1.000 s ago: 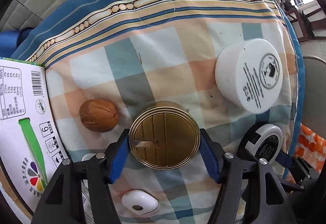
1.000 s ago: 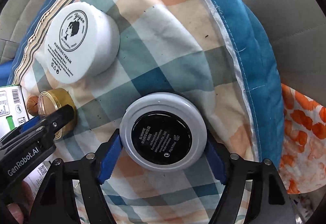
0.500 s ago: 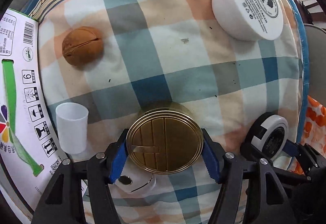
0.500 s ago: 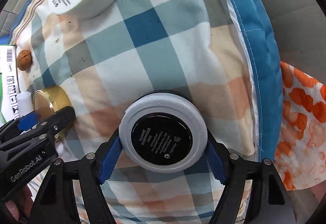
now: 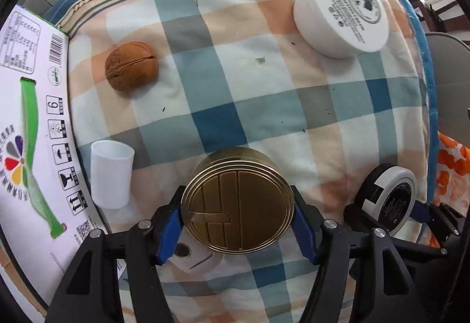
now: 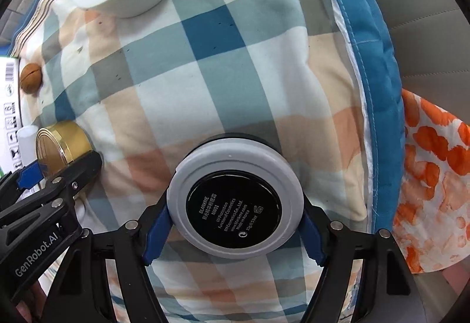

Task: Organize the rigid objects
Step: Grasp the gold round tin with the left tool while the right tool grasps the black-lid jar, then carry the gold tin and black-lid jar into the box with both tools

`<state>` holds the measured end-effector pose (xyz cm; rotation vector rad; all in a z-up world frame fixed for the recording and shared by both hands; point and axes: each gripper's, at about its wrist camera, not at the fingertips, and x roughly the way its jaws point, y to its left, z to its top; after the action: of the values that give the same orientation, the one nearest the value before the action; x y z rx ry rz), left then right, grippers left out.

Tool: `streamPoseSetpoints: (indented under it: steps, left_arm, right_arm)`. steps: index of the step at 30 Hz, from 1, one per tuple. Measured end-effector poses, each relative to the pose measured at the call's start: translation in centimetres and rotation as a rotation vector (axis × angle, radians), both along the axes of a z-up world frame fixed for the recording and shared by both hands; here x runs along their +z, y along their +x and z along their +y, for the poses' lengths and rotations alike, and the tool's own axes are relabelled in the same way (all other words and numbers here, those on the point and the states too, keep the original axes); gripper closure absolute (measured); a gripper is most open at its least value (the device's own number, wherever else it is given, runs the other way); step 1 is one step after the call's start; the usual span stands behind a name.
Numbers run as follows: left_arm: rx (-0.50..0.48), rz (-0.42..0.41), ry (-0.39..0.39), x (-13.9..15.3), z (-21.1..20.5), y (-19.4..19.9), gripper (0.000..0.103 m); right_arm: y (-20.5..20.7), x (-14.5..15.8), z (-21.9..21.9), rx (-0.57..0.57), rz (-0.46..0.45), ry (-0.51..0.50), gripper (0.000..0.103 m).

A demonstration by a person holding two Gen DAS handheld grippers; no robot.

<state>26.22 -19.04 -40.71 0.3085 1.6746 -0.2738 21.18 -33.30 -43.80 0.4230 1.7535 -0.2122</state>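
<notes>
Left tongs (image 5: 238, 223) clamp the gold tin (image 5: 238, 208), right tongs (image 6: 235, 205) the grey compact (image 6: 235, 196). Lower both flat; white cup (image 5: 111, 174) crowds tin's 9 o'clock.

Checked cloth (image 5: 264, 94) with blue border, grey seat (image 6: 426, 29), orange-patterned fabric (image 6: 434, 176)

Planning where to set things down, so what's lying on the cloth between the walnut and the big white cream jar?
Nothing but bare checked cloth with a few dark specks lies between the walnut and the white cream jar; the left wrist view shows it best.
</notes>
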Motion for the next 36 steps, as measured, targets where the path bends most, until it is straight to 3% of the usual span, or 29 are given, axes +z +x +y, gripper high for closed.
streamPoseSetpoints:
  steps: [5,10,22,24,31,36]
  left_arm:
    - [0.003,0.005,-0.025,1.0,0.4,-1.4,0.039]
    - [0.004,0.064,0.018,-1.5,0.4,-1.6,0.039]
    - [0.055,0.037,0.006,-1.6,1.0,-0.1,0.04]
    - [0.052,0.025,0.005,-0.5,-0.1,2.9,0.04]
    - [0.011,-0.027,0.001,1.9,-1.5,0.3,0.04]
    - [-0.01,-0.073,-0.027,5.1,-1.8,-1.3,0.04]
  right_arm:
    - [-1.0,0.5,0.1,0.01,-0.007,-0.012,0.026]
    - [-1.3,-0.3,0.0,-0.014,0.015,-0.005,0.026]
    - [0.6,-1.9,-1.3,-0.082,0.041,0.007,0.026]
    - [0.6,-1.5,-1.5,-0.078,0.034,0.007,0.026]
    - [-1.1,1.0,-1.6,-0.021,-0.01,-0.01,0.026]
    - [-2.0,3.7,-1.1,0.013,-0.056,-0.026,0.026]
